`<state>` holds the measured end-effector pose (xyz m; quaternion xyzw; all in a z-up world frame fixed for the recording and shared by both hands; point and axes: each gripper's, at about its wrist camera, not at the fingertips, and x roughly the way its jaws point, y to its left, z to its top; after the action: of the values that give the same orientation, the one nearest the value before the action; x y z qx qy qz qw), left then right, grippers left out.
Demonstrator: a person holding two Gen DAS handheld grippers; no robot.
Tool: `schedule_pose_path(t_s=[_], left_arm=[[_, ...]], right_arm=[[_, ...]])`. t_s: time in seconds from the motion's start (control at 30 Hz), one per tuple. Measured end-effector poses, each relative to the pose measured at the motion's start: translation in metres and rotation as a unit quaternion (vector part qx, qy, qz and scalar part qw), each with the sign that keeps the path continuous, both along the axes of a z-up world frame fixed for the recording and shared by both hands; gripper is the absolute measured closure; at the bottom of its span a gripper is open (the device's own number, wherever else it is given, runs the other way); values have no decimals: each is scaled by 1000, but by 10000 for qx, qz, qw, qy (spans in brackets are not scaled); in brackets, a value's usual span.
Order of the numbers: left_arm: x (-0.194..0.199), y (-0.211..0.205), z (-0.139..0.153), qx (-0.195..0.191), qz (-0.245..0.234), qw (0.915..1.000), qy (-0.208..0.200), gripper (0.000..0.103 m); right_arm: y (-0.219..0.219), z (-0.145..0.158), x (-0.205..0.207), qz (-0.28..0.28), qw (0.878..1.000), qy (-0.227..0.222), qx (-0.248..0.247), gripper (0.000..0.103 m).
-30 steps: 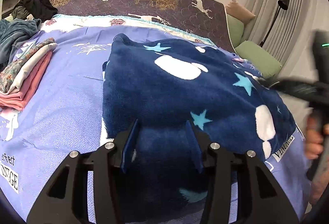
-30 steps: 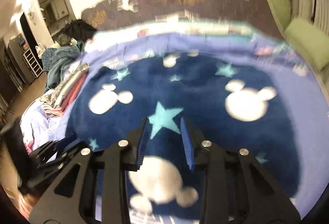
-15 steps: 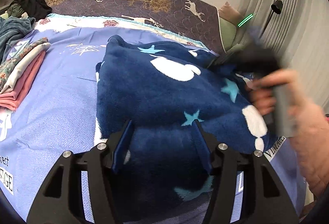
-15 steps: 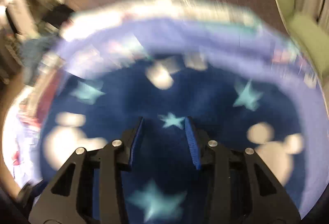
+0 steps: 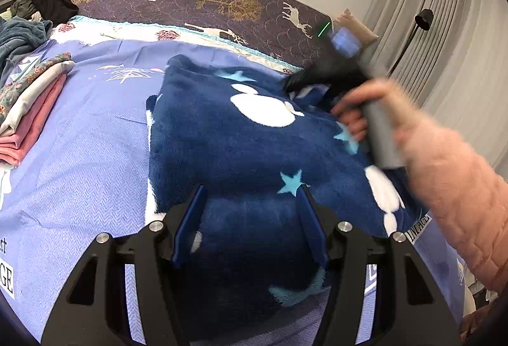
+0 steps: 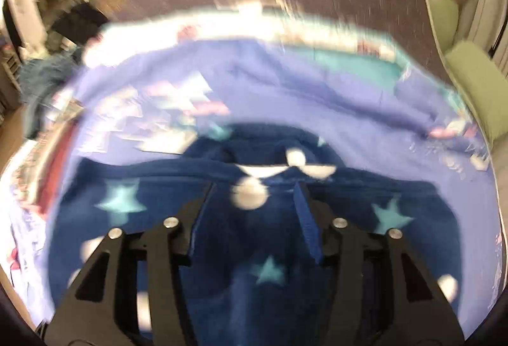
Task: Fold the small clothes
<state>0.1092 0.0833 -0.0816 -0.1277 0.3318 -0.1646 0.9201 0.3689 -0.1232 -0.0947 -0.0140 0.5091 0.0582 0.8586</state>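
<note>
Bedroom scene: bed [image 5: 79,162] with a lilac printed sheet, deer-patterned headboard [image 5: 197,0] behind, grey curtains [image 5: 451,38] to the right. Navy fleece garment [image 5: 241,149] with white blobs and teal stars lies spread across the middle of the bed, partly doubled over. Stack of folded clothes [image 5: 28,111] sits at the bed's left edge, well apart from the garment; loose dark clothes [image 5: 44,0] are piled near the headboard corner.

Left gripper [image 5: 250,219] hovers over the garment's near part, jaws spread, fleece below them but not pinched.

Right gripper [image 6: 254,212] points steeply down over the garment's upper edge, jaws opening; blurred view, cloth beneath, nothing seen clamped. From the left wrist view the right gripper [image 5: 336,69] is at the garment's far right corner, held by a hand [image 5: 358,120] in a pink quilted sleeve [image 5: 451,196].
</note>
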Motion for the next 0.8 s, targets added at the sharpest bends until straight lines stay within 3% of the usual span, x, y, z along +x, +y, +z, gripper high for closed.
schedule_pose_path(t_s=[0.07, 0.13, 0.2, 0.3, 0.4, 0.5, 0.6, 0.7, 0.8], left_arm=[[0, 1, 0, -36, 7, 10000, 10, 43], [0, 6, -1, -142, -10, 9999, 11, 43], [-2, 11, 2, -275, 25, 9996, 22, 43], [-14, 26, 14, -334, 234, 9991, -82, 42], [-22, 53, 25, -367, 764, 9962, -186, 37], [-26, 91, 25, -764, 1223, 9895, -32, 37], [-31, 115, 20, -1017, 1390, 9850, 131, 37], [-36, 125, 13, -1304, 1329, 9823, 217, 37], [-38, 128, 7, -1595, 1167, 9798, 306, 37]], right_arm=[[6, 4, -1, 88, 9995, -271, -108, 50], [17, 18, -16, 195, 9973, -451, -544, 50], [18, 34, -37, 385, 9951, -718, -554, 50], [17, 74, -107, 959, 9861, -1354, -119, 40], [25, 89, -175, 1587, 9733, -1659, -71, 32], [48, 79, -254, 2490, 9492, -1872, -431, 24], [88, 50, -330, 3454, 9057, -2173, -1148, 19], [121, 26, -365, 3887, 8758, -2312, -1688, 18], [138, 7, -366, 3906, 8577, -2466, -2258, 18]])
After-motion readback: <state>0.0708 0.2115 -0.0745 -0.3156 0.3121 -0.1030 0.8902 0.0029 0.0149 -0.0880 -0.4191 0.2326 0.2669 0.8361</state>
